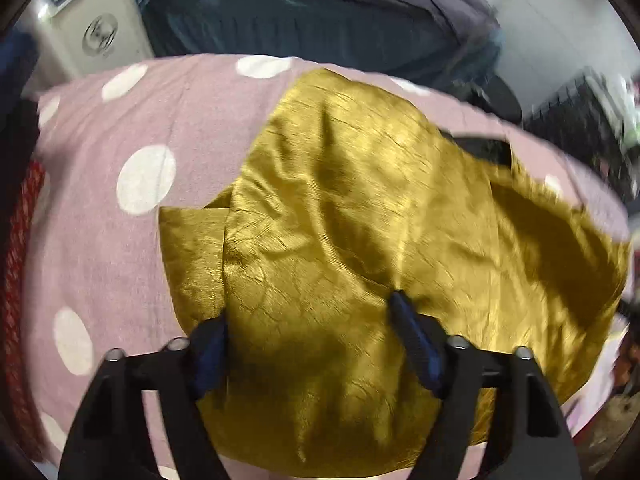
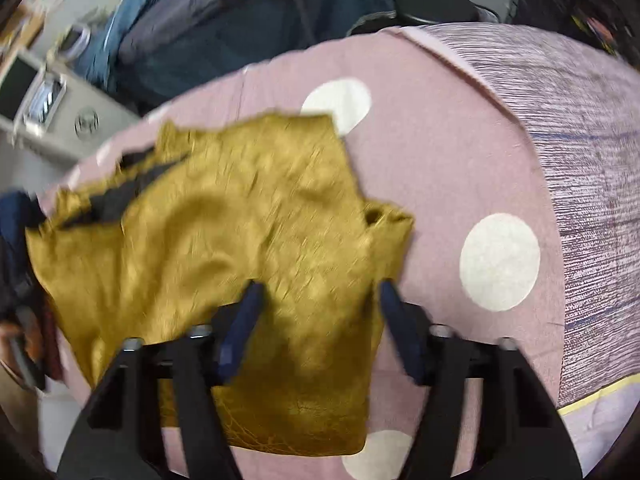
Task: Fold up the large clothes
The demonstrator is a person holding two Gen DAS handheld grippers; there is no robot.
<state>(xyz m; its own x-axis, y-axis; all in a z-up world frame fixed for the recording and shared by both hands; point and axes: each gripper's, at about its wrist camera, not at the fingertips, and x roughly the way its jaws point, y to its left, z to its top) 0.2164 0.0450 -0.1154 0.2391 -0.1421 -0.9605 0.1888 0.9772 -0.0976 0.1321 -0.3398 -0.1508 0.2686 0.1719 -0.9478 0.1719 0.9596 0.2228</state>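
A shiny golden garment (image 1: 360,200) lies crumpled on a pink sheet with white dots (image 1: 100,240). A black strip (image 1: 484,148) shows at its far right edge. My left gripper (image 1: 308,308) hangs over the garment's near part, jaws apart, with cloth below them but nothing pinched. In the right wrist view the same garment (image 2: 240,220) spreads to the left on the pink sheet (image 2: 440,140), with black lining (image 2: 120,196) at its far left. My right gripper (image 2: 320,286) is open above the garment's right edge, its right finger (image 2: 396,320) over the sheet.
Dark blue and grey bedding (image 1: 320,12) is piled behind the pink sheet. A white appliance (image 1: 88,28) stands at the back left. A striped purple cloth (image 2: 580,140) covers the right side. A black round stool (image 2: 432,4) and a black crate (image 1: 580,120) stand beyond.
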